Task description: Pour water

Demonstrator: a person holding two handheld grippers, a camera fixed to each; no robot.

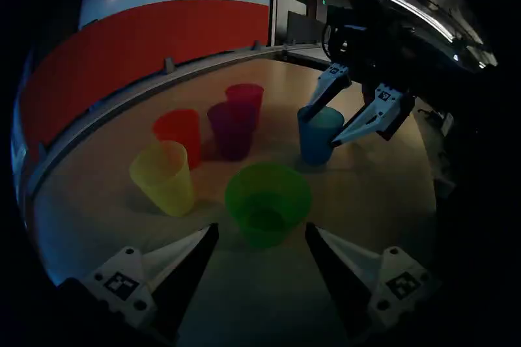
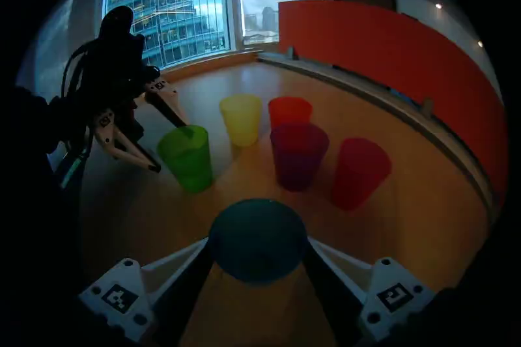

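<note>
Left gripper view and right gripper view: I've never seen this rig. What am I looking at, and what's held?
No robot arm here: a person holds a two-finger gripper in each hand, and each carries a fisheye camera looking along its own fingers. The left gripper view shows the left gripper open around the green cup. The right gripper view shows the right gripper with its fingers seemingly pressing both sides of the blue cup. Also standing on the wooden table: a yellow cup, an orange-red cup, a purple cup and a pinkish-red cup.
</note>
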